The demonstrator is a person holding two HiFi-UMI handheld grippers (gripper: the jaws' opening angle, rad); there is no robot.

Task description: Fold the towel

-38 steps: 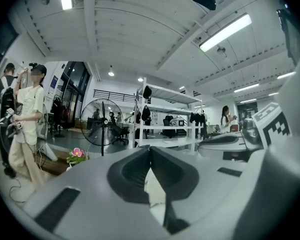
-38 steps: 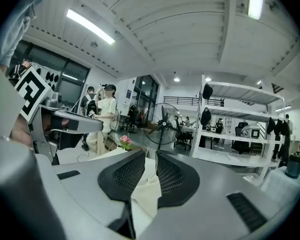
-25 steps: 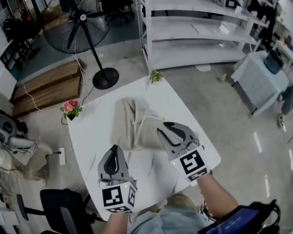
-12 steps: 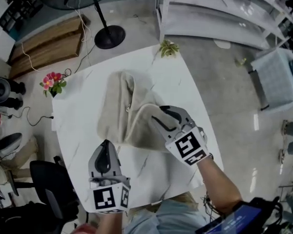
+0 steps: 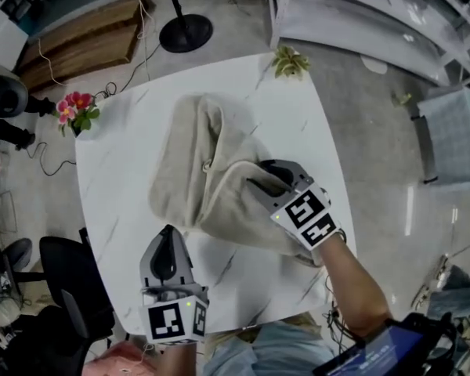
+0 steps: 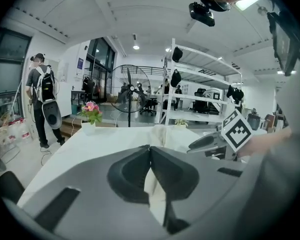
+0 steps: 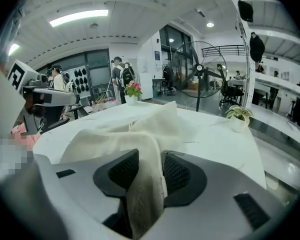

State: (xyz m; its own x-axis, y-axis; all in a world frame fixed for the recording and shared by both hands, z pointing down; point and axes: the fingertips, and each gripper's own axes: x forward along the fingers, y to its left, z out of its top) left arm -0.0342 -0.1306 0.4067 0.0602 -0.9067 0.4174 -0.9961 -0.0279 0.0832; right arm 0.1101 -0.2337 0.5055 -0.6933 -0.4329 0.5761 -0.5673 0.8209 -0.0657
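- Towel: beige, rumpled, partly doubled over; lies at the middle of the white marble table.
- Left gripper: at the towel's near left corner; jaws clenched tip to tip, with a strip of the cloth pinched between them.
- Right gripper: over the towel's near right part; jaws parted (they have just been opening), with a thick fold draped loose between the pads.
- Pink flowers, small green plant: at the table's far corners, apart from the towel.
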